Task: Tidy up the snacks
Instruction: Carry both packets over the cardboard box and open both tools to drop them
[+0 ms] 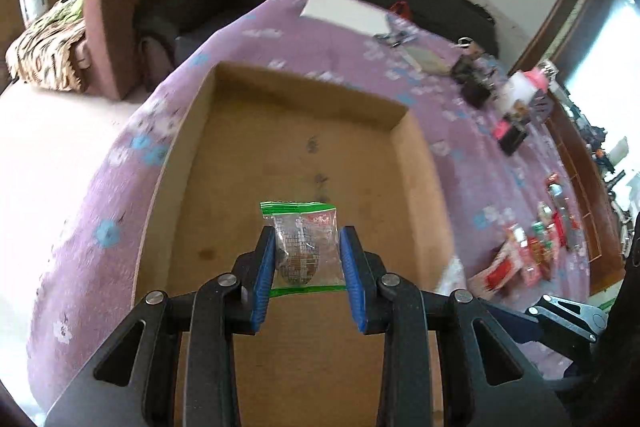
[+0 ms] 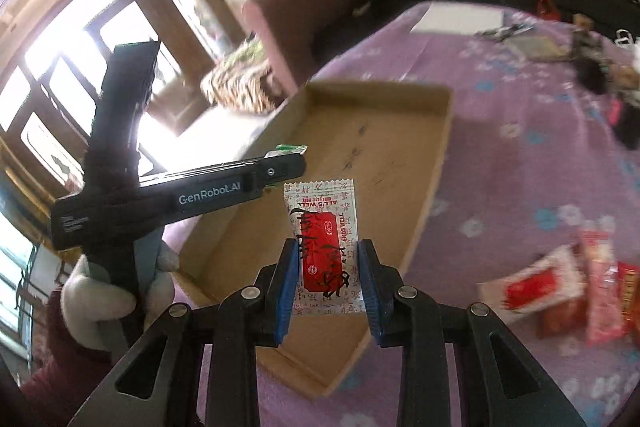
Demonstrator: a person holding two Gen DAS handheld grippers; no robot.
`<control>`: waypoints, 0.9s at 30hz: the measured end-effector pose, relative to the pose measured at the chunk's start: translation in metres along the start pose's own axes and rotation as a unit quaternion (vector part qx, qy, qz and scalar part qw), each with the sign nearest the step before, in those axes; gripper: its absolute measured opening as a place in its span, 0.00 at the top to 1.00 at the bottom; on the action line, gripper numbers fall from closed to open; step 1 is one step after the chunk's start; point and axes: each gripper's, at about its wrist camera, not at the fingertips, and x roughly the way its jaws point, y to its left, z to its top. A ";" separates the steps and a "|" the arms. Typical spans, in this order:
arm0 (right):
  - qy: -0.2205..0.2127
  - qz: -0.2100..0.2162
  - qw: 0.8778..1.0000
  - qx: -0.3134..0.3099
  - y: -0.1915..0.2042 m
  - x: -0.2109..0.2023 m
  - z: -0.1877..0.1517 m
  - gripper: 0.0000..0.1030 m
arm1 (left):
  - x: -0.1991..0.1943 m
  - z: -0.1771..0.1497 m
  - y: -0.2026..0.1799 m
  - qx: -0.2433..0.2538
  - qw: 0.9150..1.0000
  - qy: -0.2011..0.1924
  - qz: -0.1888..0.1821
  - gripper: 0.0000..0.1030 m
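1. Left wrist view showed the left claw (image 1: 307, 259) clenched on a clear snack packet with green sealed ends (image 1: 302, 247), its blue pads (image 1: 265, 275) pressing the packet's two long sides.
2. That packet's long axis ran from 6 toward 12 o'clock, along the fingers, with one green end pointing away at 12 and the other lying back between the pads at 6.
3. The packet hung above the floor of an open cardboard tray (image 1: 416, 179), which stretched from 6 to 12 o'clock on a purple flowered bed cover (image 1: 472, 163).
4. A heap of red and pink snack packs (image 1: 528, 251) lay on the cover at 3 o'clock of the tray, well apart from it.
5. A white flat sheet (image 1: 344, 11) rested at 12 o'clock beyond the tray.
6. Right wrist view showed the right claw (image 2: 329, 281) grasping a white packet with a red label (image 2: 324, 247) by its long sides.
7. Its long axis also ran 6 to 12 o'clock, the crimped far end pointing at 12 and leaning slightly toward 1; the printed words read upside down.
8. This packet was held above the near half of the tray (image 2: 444, 131).
9. At 9 o'clock, the left claw (image 2: 286, 159) reached in sideways over the tray's left wall, a green edge of its packet (image 2: 290, 148) showing at the tip, with a white-gloved hand (image 2: 108, 291) on the handle.
10. More snack packs (image 2: 576, 291) lay blurred at 3 o'clock on the cover (image 2: 520, 163).
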 end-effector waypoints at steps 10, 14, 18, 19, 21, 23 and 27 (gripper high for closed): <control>0.044 -0.015 0.999 -0.024 0.026 0.061 -0.001 0.71 | 0.015 -0.004 0.031 -0.038 0.999 0.018 0.021 0.71; 0.051 -0.020 0.998 -0.023 0.027 0.069 -0.002 0.71 | 0.015 -0.002 0.030 -0.039 0.999 0.021 0.021 0.67; 0.037 -0.028 0.999 -0.027 0.028 0.069 -0.002 0.68 | 0.011 -0.001 0.030 -0.047 0.999 0.021 0.011 0.51; 0.035 -0.024 0.999 -0.026 0.027 0.067 -0.001 0.68 | 0.008 -0.001 0.030 -0.050 0.999 0.018 0.010 0.51; 0.026 -0.024 0.999 -0.024 0.026 0.059 0.000 0.68 | 0.001 -0.001 0.029 -0.053 0.998 0.010 0.012 0.51; 0.010 -0.026 0.999 -0.026 0.026 0.046 -0.001 0.68 | -0.007 -0.001 0.027 -0.057 0.998 0.000 0.009 0.51; -0.023 -0.028 0.999 -0.019 0.019 0.014 -0.006 0.68 | -0.022 -0.003 0.014 -0.052 0.998 -0.019 0.001 0.51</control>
